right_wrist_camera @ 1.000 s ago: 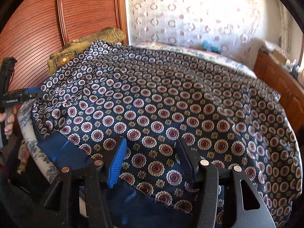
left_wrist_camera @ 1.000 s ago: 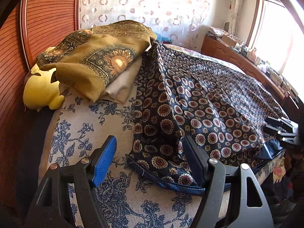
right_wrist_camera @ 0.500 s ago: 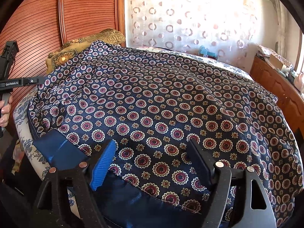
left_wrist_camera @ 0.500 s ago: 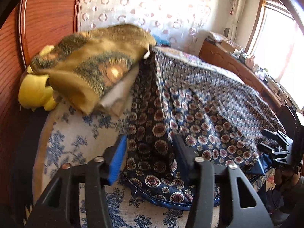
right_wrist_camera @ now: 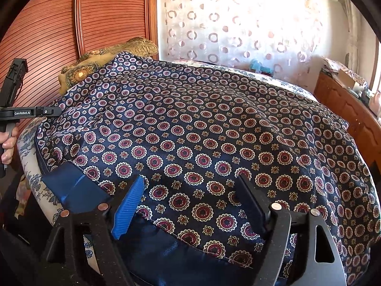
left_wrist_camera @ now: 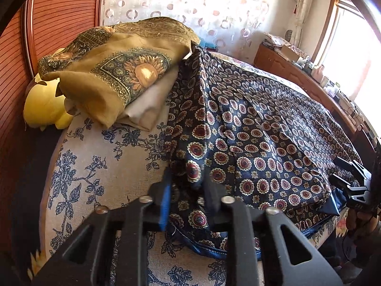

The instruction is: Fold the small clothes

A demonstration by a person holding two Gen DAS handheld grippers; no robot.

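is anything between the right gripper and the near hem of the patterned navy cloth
Nothing visible does. The right gripper hangs open just above the patterned navy cloth, its jaws either side of the near hem with only cloth beneath. The left gripper has just been closing and now pinches the cloth's other near corner.

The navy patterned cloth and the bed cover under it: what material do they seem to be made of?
Navy patterned cloth: probably satin or silk-like fabric; it has a soft sheen, fine creases, and a glossy plain blue hem. Bed cover: likely matte woven cotton or linen; a coarse weave shows under the blue flower print, without shine.
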